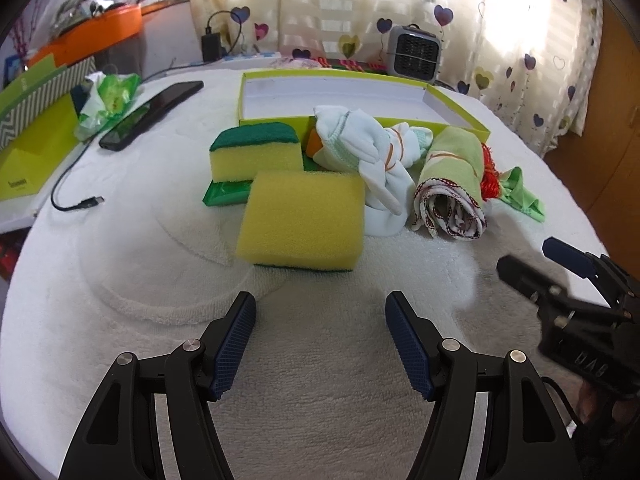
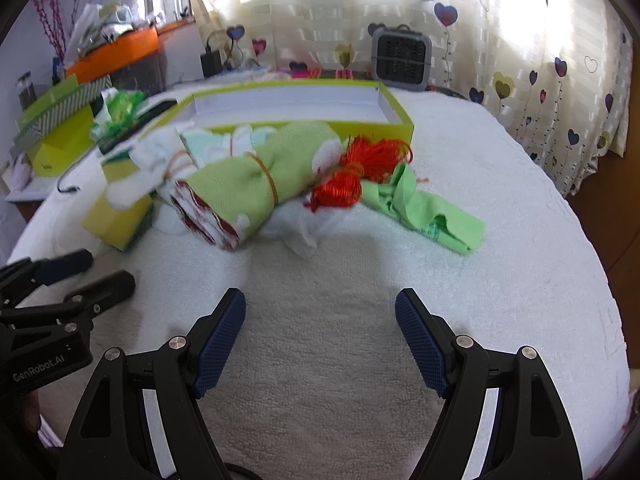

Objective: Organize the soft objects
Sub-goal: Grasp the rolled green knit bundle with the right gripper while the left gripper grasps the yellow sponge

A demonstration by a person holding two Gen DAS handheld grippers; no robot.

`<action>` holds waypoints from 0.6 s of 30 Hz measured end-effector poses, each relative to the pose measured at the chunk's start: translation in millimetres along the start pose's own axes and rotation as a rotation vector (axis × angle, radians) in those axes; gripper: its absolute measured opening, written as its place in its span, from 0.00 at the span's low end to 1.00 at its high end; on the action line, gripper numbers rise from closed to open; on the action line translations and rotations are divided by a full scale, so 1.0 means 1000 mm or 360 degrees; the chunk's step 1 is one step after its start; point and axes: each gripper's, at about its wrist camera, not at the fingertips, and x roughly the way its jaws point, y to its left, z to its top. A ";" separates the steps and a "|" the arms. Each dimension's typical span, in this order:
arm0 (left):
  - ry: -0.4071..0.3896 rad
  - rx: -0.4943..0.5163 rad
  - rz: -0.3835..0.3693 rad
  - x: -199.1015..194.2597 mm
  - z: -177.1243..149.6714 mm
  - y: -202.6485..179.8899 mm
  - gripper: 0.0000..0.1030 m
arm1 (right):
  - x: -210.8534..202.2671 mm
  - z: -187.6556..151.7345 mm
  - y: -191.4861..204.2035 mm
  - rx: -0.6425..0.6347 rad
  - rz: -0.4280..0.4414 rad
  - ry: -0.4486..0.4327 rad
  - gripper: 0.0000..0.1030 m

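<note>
A yellow sponge [image 1: 304, 218] lies flat on the white towel, just ahead of my open left gripper [image 1: 320, 304]. Behind it a second sponge with a green top [image 1: 256, 154] stands on a green wrapper. To their right lie a white sock bundle [image 1: 372, 152] and a rolled green cloth [image 1: 452, 180] held by a rubber band, with red yarn [image 1: 490, 178] beside it. My right gripper [image 2: 320, 302] is open and empty, short of the rolled green cloth [image 2: 248, 184], the red yarn [image 2: 356, 172] and a loose green cloth [image 2: 432, 212]. The lime-edged open box [image 1: 280, 90] stands behind the pile.
A phone [image 1: 152, 114] and a USB cable [image 1: 76, 200] lie at the left, near a crumpled green bag [image 1: 108, 100] and a lime box lid [image 1: 36, 152]. A grey fan heater [image 1: 414, 54] stands by the curtain. The right gripper's body [image 1: 576, 312] shows at the right edge.
</note>
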 end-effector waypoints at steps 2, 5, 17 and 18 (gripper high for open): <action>-0.0021 -0.0020 -0.0018 -0.005 0.003 0.007 0.65 | -0.006 0.005 -0.004 0.0045 0.0056 -0.0045 0.75; -0.0066 -0.0058 -0.0040 -0.013 0.009 0.018 0.65 | -0.011 0.011 -0.006 0.0082 0.0110 -0.0086 0.75; -0.0071 -0.0033 -0.0123 -0.002 0.036 0.018 0.65 | 0.014 0.048 0.009 0.0178 0.0335 -0.0043 0.75; -0.0061 -0.0023 -0.0132 0.001 0.037 0.016 0.65 | 0.017 0.050 0.008 0.0199 0.0341 -0.0034 0.75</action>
